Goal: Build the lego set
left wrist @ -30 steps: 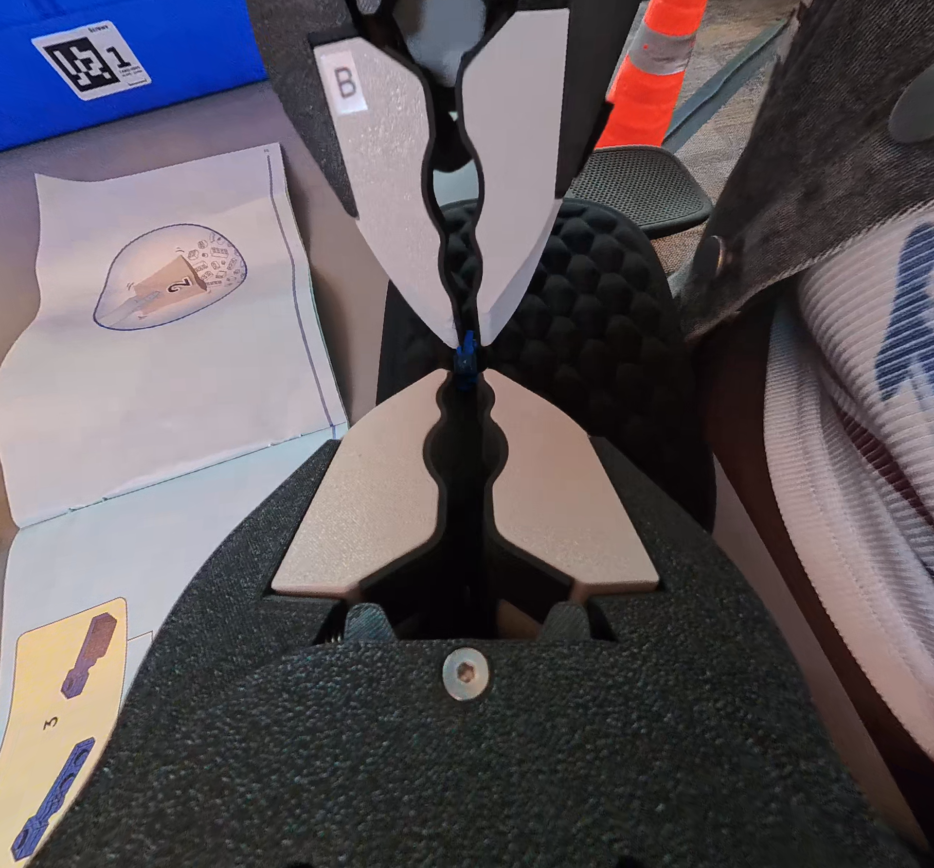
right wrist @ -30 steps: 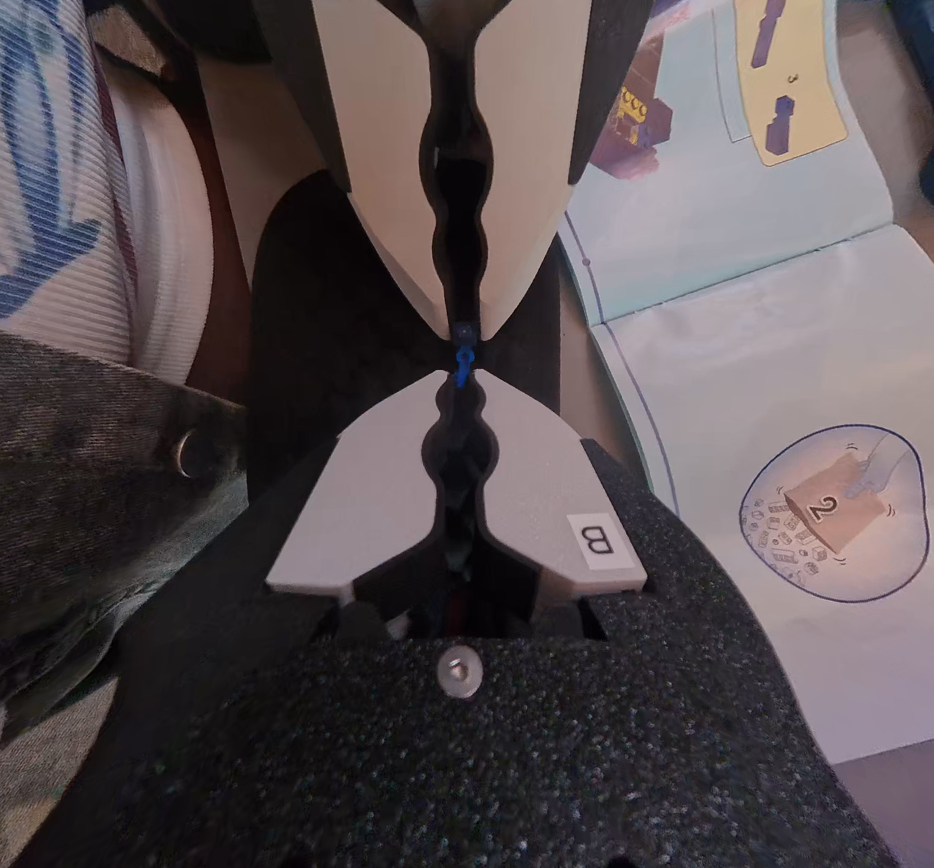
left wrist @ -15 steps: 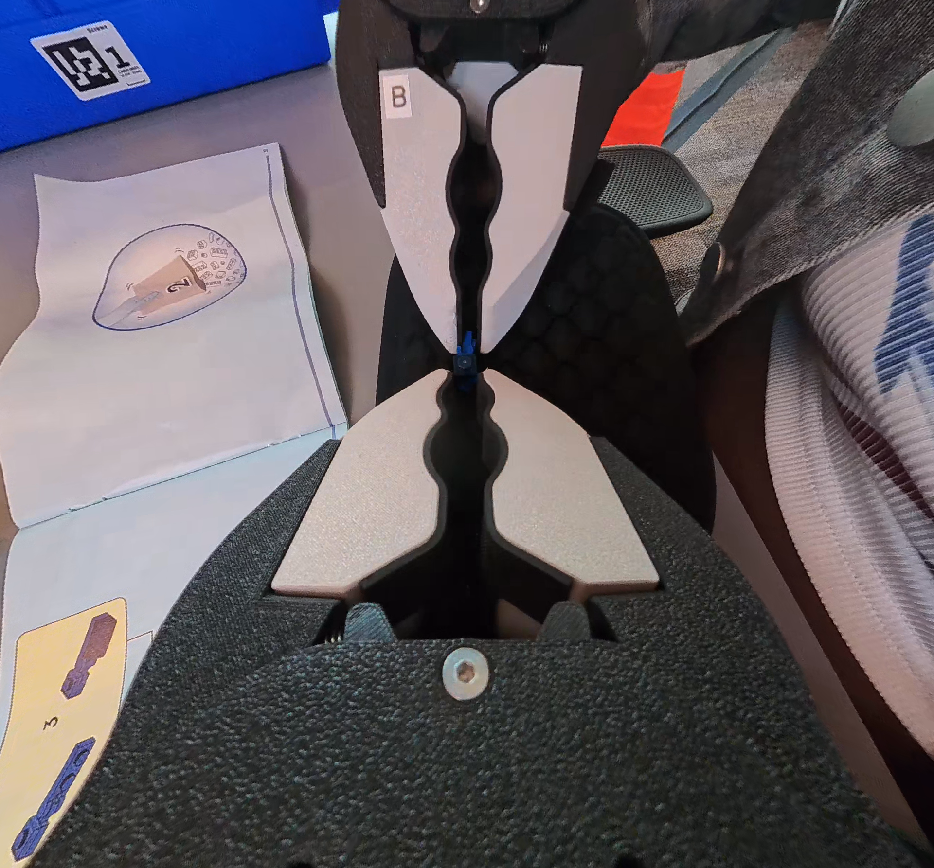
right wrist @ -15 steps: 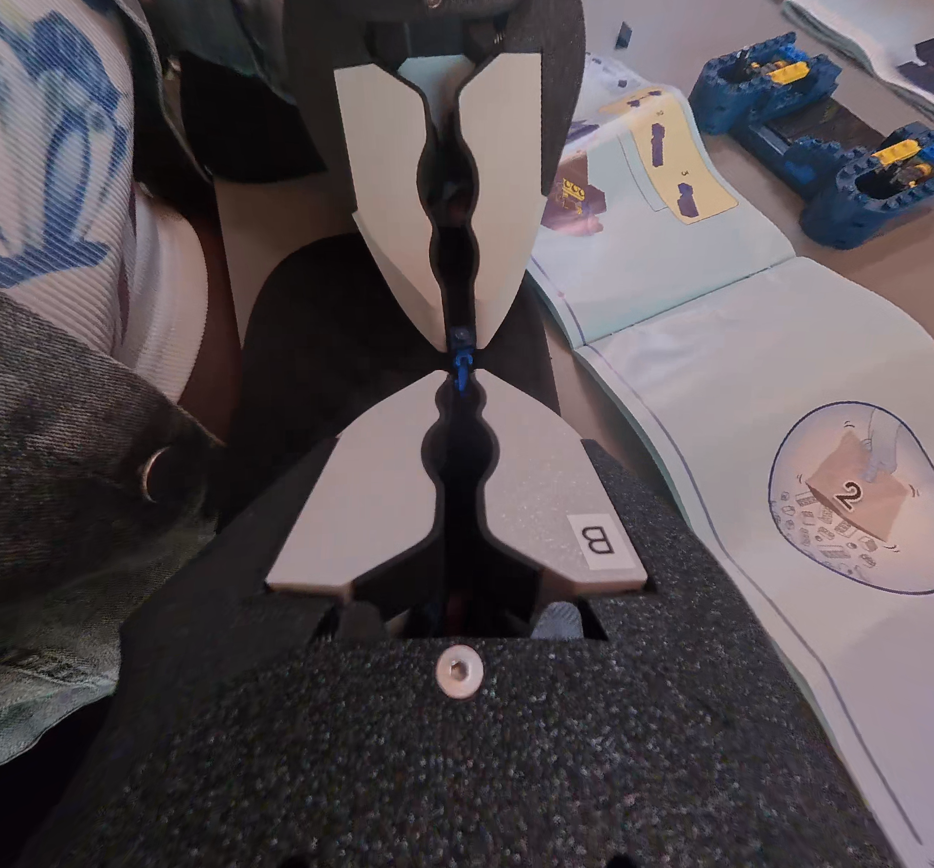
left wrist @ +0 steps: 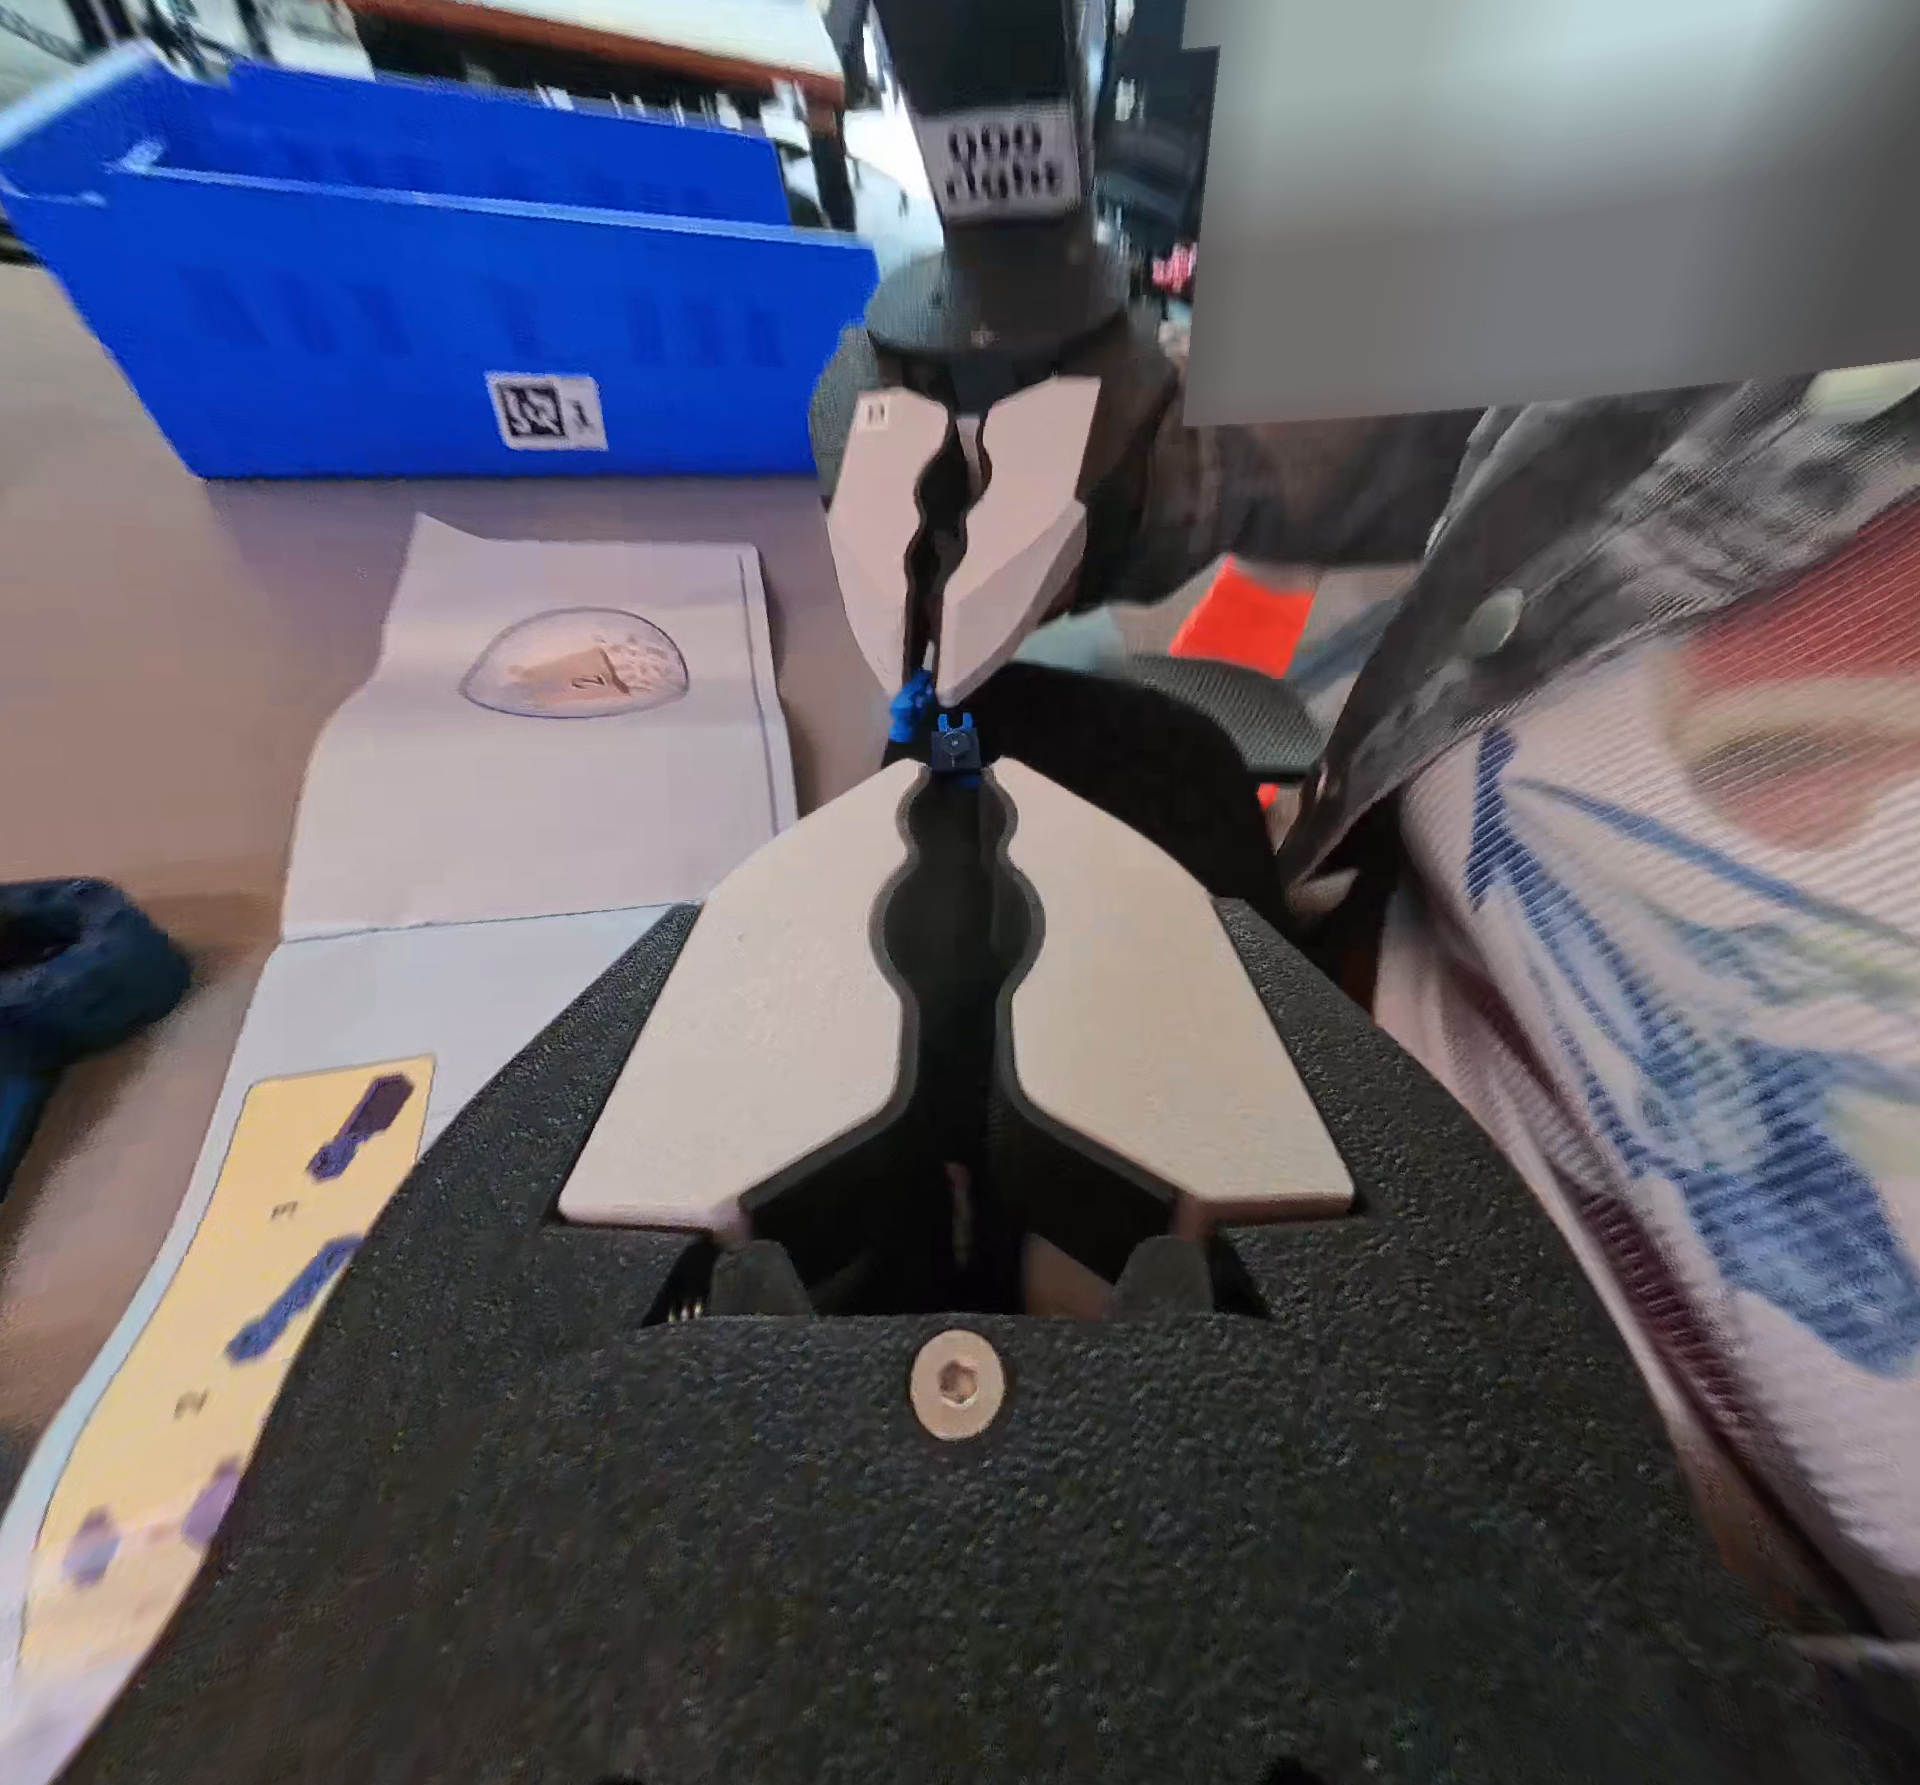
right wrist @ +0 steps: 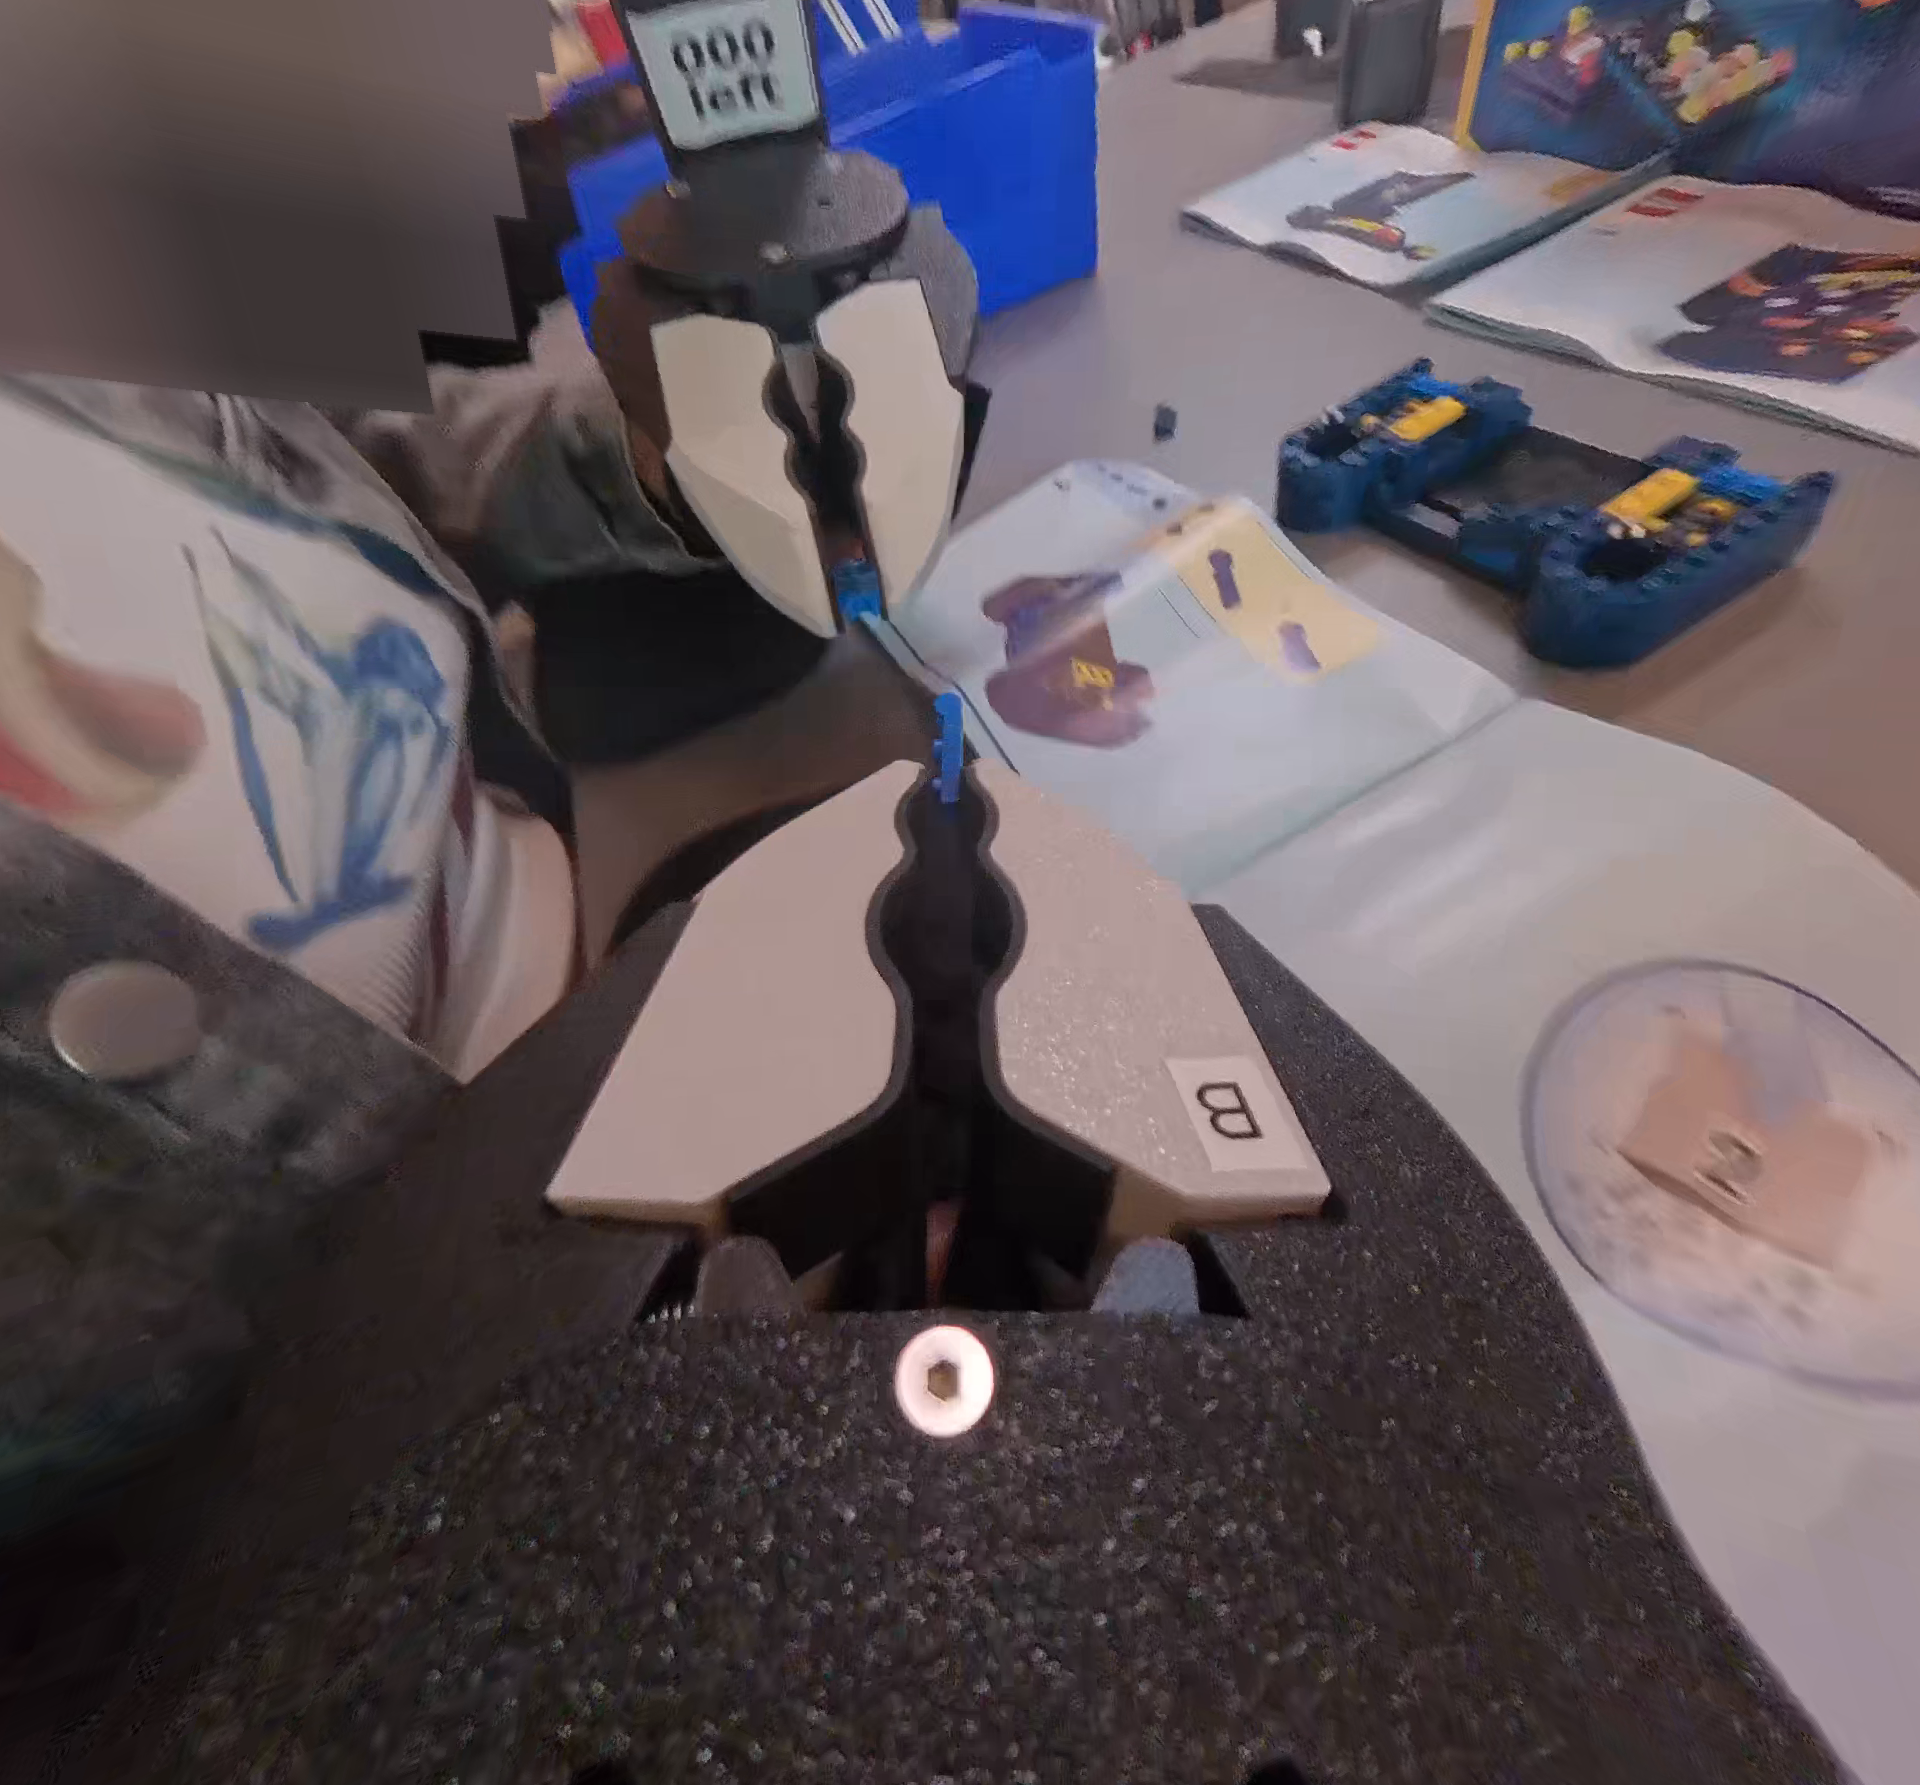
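A small dark blue plastic piece (left wrist: 954, 748) is pinched at the very tips of the left tool (left wrist: 956, 771), its round stud facing the camera and two short prongs pointing up. A thin bright blue plastic piece (right wrist: 948, 743) is gripped in the tips of the right tool (right wrist: 948, 779); its long axis is stood upright, edge-on to the camera, and most of it sticks out above the tips. Both tools are closed almost fully, the pale matte fingers (left wrist: 790, 987) with wavy black inner edges pressed on the pieces. The two pieces are held just apart, above the table (right wrist: 1195, 364) edge. An open paper booklet (right wrist: 1299, 727) is laid flat beside them, with a knobbly dark blue brick model (right wrist: 1558, 520) and a blue plastic bin (left wrist: 436, 301) farther off.
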Motion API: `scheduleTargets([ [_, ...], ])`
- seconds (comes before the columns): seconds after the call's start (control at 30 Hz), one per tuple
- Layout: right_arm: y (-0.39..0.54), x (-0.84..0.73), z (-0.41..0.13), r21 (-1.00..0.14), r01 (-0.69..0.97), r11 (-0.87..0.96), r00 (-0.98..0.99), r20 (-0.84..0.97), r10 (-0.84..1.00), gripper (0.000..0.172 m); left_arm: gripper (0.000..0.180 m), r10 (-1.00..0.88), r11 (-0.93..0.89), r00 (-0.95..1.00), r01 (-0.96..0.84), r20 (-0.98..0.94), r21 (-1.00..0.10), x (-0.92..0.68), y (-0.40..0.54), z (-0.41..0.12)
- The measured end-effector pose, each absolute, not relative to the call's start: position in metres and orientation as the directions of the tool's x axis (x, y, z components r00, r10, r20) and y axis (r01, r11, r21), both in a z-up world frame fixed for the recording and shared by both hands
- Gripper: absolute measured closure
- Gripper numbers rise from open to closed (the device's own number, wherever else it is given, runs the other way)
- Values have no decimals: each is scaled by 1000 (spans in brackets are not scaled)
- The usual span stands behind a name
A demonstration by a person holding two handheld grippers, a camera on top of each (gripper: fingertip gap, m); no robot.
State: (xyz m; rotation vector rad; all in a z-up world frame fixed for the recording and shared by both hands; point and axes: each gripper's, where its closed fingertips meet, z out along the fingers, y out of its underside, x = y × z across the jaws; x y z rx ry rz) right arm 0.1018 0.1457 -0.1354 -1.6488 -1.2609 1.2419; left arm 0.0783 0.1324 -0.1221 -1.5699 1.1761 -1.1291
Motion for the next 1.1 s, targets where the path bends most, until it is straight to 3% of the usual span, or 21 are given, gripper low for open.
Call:
scheduleTargets([
  [0.07,145,86,-129,-894,250,-371,32,-375,926,168,174,-965,-215,184,-164,184,-963,59,136,-118],
  [0.2,152,57,-132,-795,228,-561,46,-567,822,167,174,-939,-81,343,-305,-30,-949,22,147,-134],
  [0.3,149,36,-136,-817,248,-520,119,-507,854,167,174,-902,-83,427,-329,-70,-941,15,146,-138],
  [0.4,152,21,-131,-890,211,-404,192,-367,910,167,174,-872,-123,489,-218,0,-968,14,149,-131],
  [0.57,153,20,-130,-895,206,-397,148,-372,916,167,174,-906,-155,418,-171,70,-973,10,145,-129],
  [0.83,121,38,-147,-843,479,-243,-174,-363,915,167,174,-982,-148,150,-255,112,-956,17,113,-146],
  [1.1,116,44,-148,-879,435,-196,-222,-315,923,167,173,-985,-174,42,-296,169,-939,33,107,-151],
])
